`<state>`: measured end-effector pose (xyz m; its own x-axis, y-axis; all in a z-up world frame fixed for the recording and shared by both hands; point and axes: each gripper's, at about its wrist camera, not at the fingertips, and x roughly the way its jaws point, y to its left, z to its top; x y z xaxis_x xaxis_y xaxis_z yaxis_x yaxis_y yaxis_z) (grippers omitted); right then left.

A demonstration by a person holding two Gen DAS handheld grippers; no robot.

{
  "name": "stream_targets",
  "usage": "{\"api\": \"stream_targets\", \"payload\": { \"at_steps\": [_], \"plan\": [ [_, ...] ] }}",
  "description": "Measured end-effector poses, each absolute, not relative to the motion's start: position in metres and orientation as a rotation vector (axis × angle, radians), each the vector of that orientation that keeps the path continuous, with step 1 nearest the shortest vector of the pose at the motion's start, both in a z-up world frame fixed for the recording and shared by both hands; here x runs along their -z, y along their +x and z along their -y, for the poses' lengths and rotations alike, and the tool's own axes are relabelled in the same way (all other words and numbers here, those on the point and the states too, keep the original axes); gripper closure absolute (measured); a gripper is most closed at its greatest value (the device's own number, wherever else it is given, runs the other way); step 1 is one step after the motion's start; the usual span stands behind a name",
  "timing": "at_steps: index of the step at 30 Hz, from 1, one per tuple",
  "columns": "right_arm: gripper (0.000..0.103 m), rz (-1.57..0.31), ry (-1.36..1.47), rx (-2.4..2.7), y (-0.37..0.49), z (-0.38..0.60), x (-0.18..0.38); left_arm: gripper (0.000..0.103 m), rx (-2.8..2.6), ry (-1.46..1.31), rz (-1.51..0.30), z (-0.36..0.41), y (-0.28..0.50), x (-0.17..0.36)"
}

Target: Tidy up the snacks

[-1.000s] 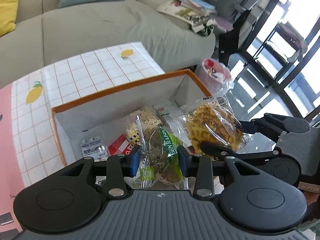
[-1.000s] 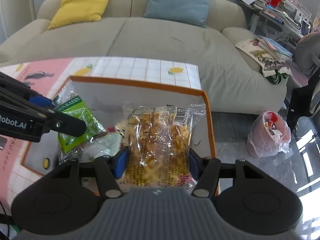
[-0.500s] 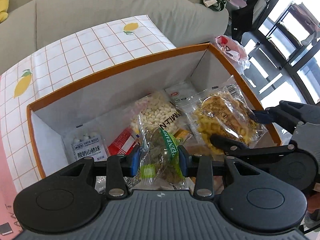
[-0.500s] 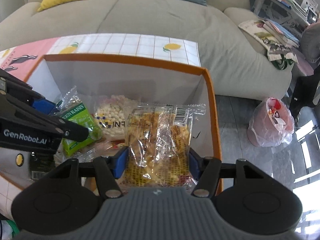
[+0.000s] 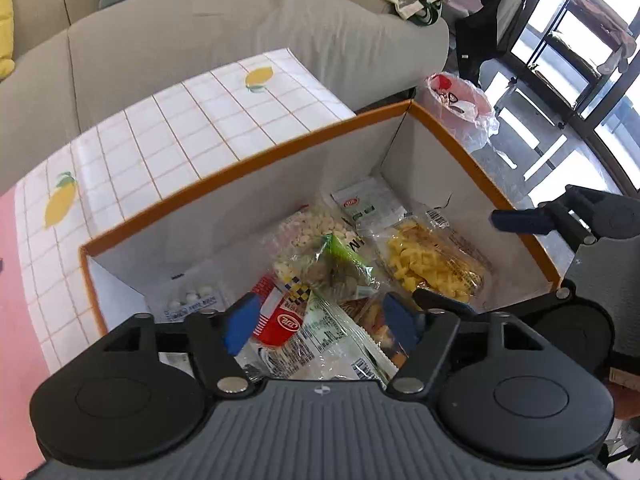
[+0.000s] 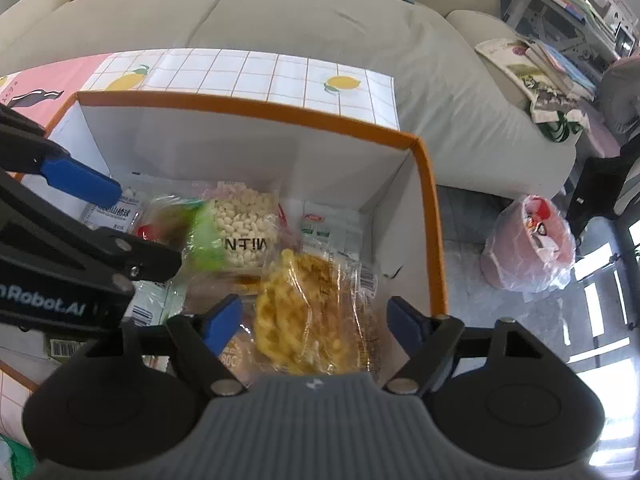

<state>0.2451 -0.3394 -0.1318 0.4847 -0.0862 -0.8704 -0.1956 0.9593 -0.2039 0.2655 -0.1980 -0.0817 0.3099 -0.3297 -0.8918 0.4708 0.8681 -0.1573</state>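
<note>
An orange-rimmed white box [image 5: 248,168] [image 6: 430,184] holds several snack packs. My left gripper [image 5: 320,322] hangs over its near side, jaws opening, nothing pressed between its blue pads. The green raisin pack [image 5: 340,268] [image 6: 206,240] lies loose on the pile below it. My right gripper [image 6: 312,324] is over the box's right part, jaws also opening. The clear pack of yellow twisted snacks [image 6: 308,316] [image 5: 432,264] lies under it, free of the pads. A pack of white pellets [image 6: 244,224] lies behind.
The box stands on a table with a white lemon-print cloth [image 5: 192,128] and a pink mat [image 5: 12,280]. A grey sofa [image 6: 320,32] runs behind. A pink rubbish bag [image 6: 528,244] sits on the floor to the right, near a chair and shelves.
Both grippers went from shut to open. The green raisin pack dropped from the left jaws onto the pile, and the yellow snack pack dropped from the right jaws into the box.
</note>
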Motion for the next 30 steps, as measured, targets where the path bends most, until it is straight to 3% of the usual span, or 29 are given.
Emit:
{"api": "stream_targets", "payload": {
  "at_steps": [6,19,30],
  "plan": [
    [0.007,-1.042,-0.338,-0.066,0.232,0.33,0.107,0.018,0.539,0.13,-1.072,0.185,0.251,0.051],
    [0.003,-0.798,-0.062,-0.075,0.156,0.312,0.017,0.014,0.474,0.184,-0.714,0.135,0.181,-0.041],
    [0.003,-0.515,-0.088,0.029,0.063,0.249,-0.037,0.014,0.314,0.252,-0.427,0.08,0.093,-0.085]
  ]
}}
